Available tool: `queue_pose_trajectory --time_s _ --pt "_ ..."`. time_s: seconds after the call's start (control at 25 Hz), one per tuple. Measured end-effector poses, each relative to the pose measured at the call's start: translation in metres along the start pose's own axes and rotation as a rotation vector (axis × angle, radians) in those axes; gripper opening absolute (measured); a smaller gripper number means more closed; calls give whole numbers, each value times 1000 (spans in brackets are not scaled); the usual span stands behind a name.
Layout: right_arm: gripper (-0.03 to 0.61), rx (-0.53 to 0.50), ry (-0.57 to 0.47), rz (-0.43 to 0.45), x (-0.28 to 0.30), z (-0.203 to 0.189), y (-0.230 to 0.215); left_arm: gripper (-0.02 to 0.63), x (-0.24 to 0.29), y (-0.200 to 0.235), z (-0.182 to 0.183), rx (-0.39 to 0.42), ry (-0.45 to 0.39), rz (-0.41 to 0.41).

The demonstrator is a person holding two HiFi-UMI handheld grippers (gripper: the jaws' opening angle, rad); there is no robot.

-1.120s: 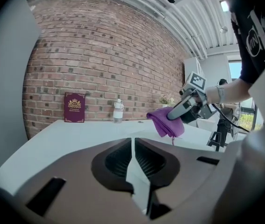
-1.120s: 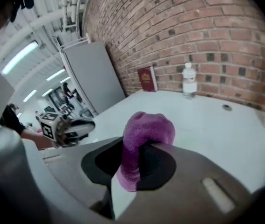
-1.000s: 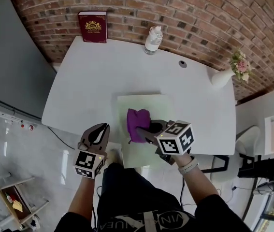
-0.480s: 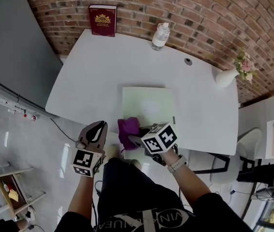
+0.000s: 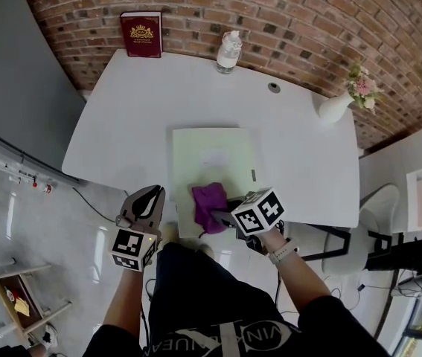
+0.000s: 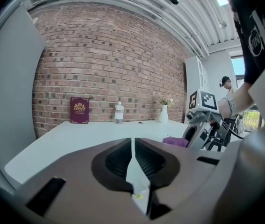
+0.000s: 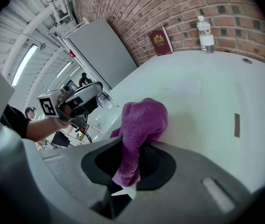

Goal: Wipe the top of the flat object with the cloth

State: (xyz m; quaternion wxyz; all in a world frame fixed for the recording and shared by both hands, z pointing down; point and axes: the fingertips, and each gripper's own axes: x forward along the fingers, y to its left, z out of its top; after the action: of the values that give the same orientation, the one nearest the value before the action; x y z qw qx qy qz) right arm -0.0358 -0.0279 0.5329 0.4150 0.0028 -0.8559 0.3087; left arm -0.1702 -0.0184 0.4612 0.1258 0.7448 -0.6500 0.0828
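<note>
Cloth (image 7: 140,122) partly inside right gripper (image 5: 219,216)

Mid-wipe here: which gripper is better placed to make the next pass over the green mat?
Right. The right gripper is shut on the purple cloth, at the near end of the pale green mat. The left gripper is shut, empty and off to the side.

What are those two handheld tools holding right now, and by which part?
The right tool pinches the purple terry cloth by one bunched end; the left tool is shut on nothing.
</note>
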Motion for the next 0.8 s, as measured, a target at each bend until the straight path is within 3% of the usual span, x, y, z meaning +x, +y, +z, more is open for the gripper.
queue_pose_trajectory --time_s 0.8 --pt "63 168 -120 -136 -79 -65 -65 25 10 -55 -12 32 26 -68"
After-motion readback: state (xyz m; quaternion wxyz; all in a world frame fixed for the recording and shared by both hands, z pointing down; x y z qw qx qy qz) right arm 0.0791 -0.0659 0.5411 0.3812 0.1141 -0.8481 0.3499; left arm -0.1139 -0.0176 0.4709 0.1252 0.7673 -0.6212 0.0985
